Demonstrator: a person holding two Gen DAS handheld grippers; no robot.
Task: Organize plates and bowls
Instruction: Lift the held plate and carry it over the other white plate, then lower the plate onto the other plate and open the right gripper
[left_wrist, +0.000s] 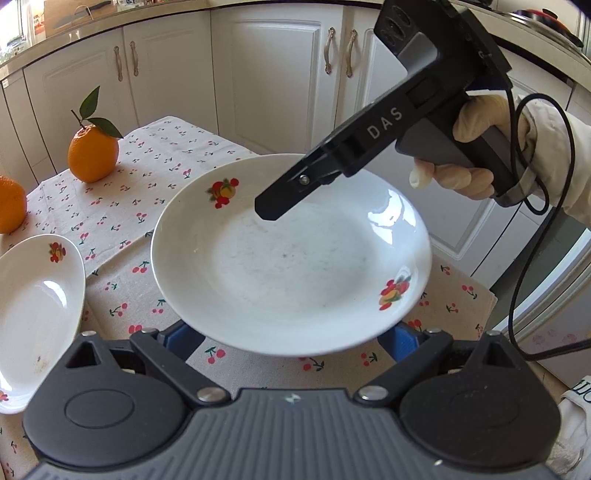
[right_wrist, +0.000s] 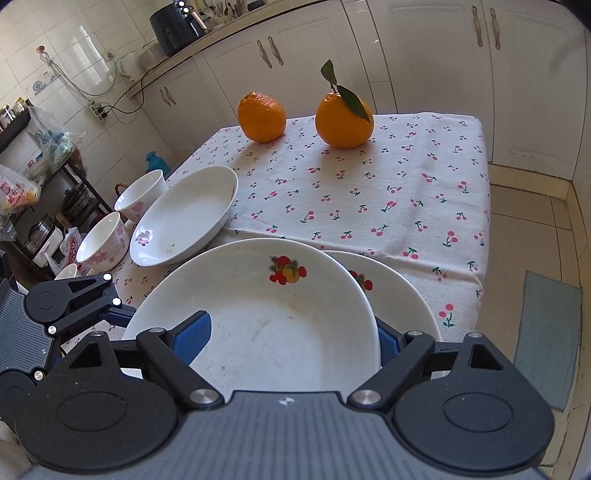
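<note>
The job is looking roughly half done. A fruit-patterned plate (right_wrist: 258, 314) is hanging low in the centre of the right wrist view, overlapping a matching second plate (right_wrist: 402, 295) that is lying on the cherry-print tablecloth (right_wrist: 369, 192) at lower right, so stacking this pair seems to be the step in hand. The oval dish (right_wrist: 184, 218) at centre left and the two flowered bowls (right_wrist: 142, 194) (right_wrist: 103, 240) at the left edge are sitting separately, the bowls side by side and not nested, so they are apparently waiting their turn. The left gripper (left_wrist: 293, 341) is standing wide open, with both blue pads (left_wrist: 181, 339) tucked partly under the plate's near rim at the bottom of the left wrist view; whether they are bearing it I cannot tell. The right gripper (right_wrist: 290, 338), held by a gloved hand (left_wrist: 469, 155), is also gaping wide, one finger lying over the plate and the other hidden behind its rim, so it is straddling the edge rather than visibly pinching it. The plate is facing up, tipped a little toward the right gripper's camera; being round, it is offering no long axis. The oval dish is running from lower left to upper right. Two oranges (right_wrist: 262, 116) (right_wrist: 343, 120) are sitting at the table's far end.
</note>
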